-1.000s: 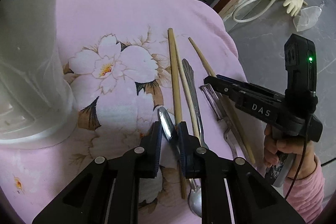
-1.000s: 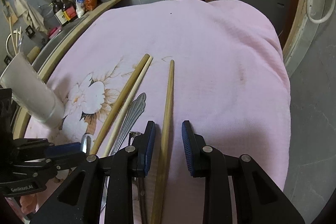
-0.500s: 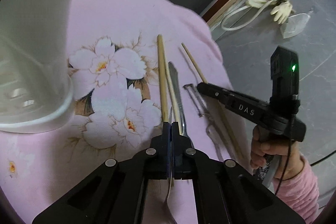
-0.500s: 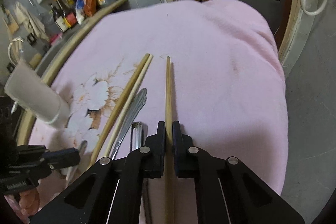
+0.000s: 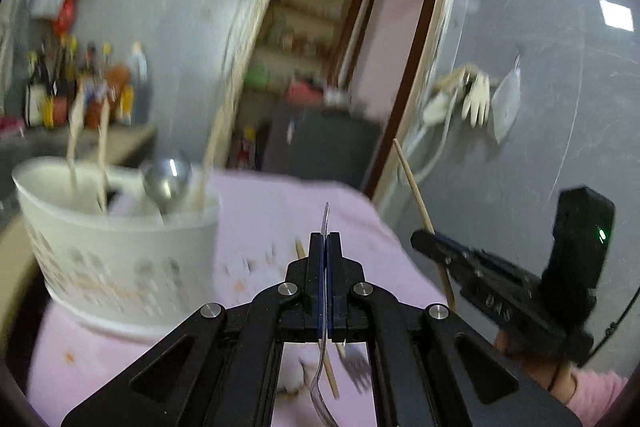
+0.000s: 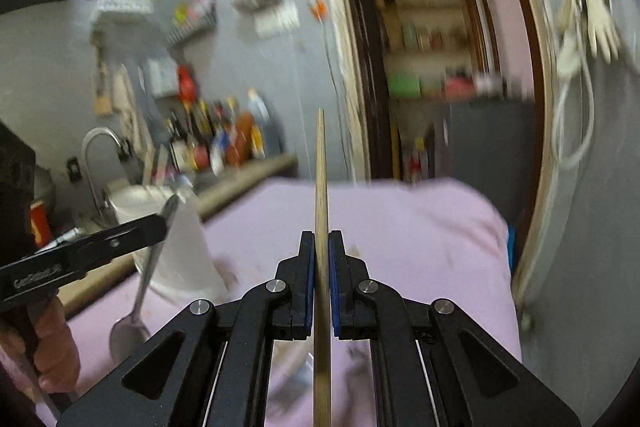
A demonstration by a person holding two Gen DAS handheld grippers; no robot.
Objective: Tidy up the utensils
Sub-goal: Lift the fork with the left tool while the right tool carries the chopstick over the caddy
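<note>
My left gripper (image 5: 324, 241) is shut on a metal spoon (image 5: 322, 371), held edge-on and lifted above the pink cloth; it shows in the right wrist view (image 6: 136, 311) with its bowl hanging down. My right gripper (image 6: 321, 241) is shut on a wooden chopstick (image 6: 321, 179), held upright off the cloth; it also shows in the left wrist view (image 5: 416, 195). A white perforated holder (image 5: 120, 251) stands at the left with a spoon and chopsticks in it; the right wrist view (image 6: 184, 255) shows it behind the left gripper.
The pink flowered cloth (image 5: 272, 211) covers the table. A chopstick (image 5: 332, 375) and a fork (image 5: 356, 367) lie on it below my left gripper. Bottles (image 6: 224, 143) and a faucet (image 6: 100, 163) stand on the counter behind. A doorway (image 5: 352, 75) is beyond the table.
Both grippers closed on their utensils, the left on the spoon and the right on the chopstick, then lifted them off the cloth and tilted up. The views are blurred by motion.
</note>
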